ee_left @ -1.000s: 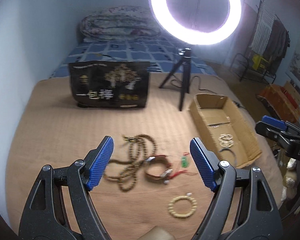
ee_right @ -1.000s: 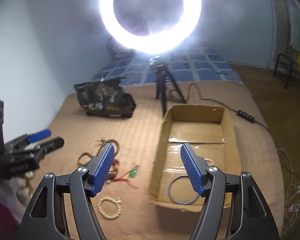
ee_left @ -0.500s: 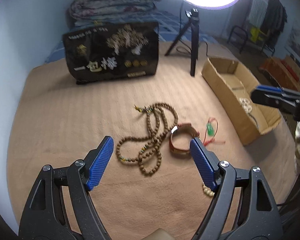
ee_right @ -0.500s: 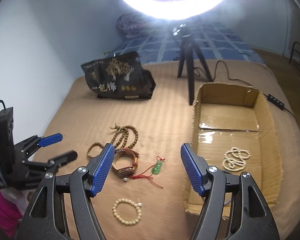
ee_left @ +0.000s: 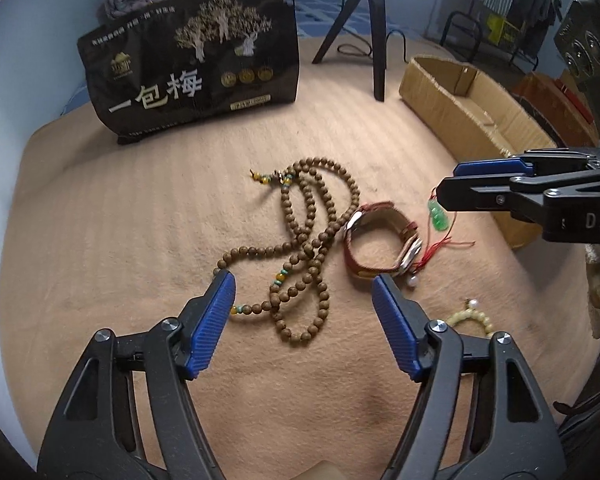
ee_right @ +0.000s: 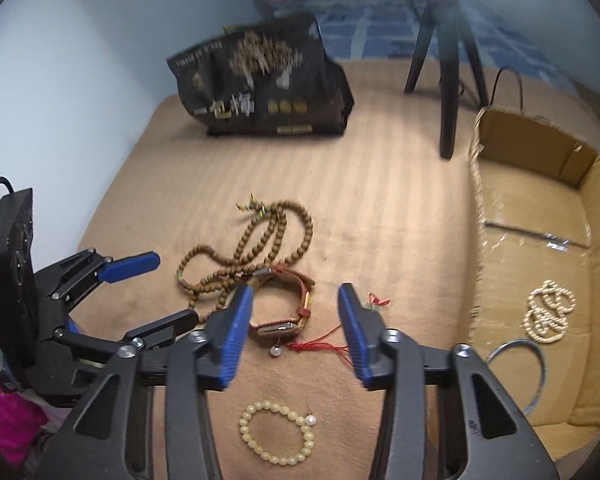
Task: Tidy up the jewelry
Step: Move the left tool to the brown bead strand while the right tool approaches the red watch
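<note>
A long brown bead necklace lies coiled on the tan blanket. Beside it are a red-strapped watch, a green pendant on red cord and a cream bead bracelet. My left gripper hovers low over the necklace's near loops, jaws closing, pads not pressing on anything. My right gripper hangs over the watch, jaws closing, with the watch showing between the fingers untouched. The cream bracelet lies nearer to me. The right finger hides most of the pendant; its cord shows.
A cardboard box at the right holds a white bead strand and a grey ring. A black printed bag and a tripod stand farther back. The two grippers hang close together.
Both grippers have come down toward the jewelry and tilted downward, so the ring light has left view. Both pairs of jaws have narrowed, the right more. The jewelry lies where it was.
</note>
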The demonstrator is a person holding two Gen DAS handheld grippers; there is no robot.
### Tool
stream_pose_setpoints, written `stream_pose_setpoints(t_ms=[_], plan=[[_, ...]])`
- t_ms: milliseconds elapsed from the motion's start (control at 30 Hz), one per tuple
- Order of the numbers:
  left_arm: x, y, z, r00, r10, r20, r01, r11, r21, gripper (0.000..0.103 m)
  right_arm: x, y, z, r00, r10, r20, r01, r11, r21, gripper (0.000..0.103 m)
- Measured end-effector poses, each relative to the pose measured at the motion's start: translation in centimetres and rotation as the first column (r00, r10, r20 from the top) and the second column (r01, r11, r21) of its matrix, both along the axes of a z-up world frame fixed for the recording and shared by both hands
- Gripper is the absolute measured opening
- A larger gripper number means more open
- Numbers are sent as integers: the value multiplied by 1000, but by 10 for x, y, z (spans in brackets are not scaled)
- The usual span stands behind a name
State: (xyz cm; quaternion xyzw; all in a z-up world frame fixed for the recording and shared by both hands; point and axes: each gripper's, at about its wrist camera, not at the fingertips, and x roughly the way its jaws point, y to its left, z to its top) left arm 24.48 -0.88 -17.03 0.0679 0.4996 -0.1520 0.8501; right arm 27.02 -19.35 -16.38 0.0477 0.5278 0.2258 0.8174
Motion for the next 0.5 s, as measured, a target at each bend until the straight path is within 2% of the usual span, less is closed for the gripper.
stream_pose_setpoints(t_ms=[100, 267, 367, 500], plan=[[3, -1, -9, 1000, -17, -9, 17, 1000, 23, 67, 4, 3, -10, 1000, 15, -27, -15, 1000, -8, 32], [11, -4, -18, 999, -31, -16, 32, 999, 34, 67, 6, 12, -22, 998, 39, -50, -40, 999, -21, 31], [14, -6, -24, 999, -39, -18, 40, 998, 46, 66, 8, 19, -29, 997, 52, -59, -54, 998, -37, 26], [17, -9, -33, 998, -56, -22, 57, 996, 69, 66, 9, 22, -36, 996, 55, -69, -58, 997, -52, 25]])
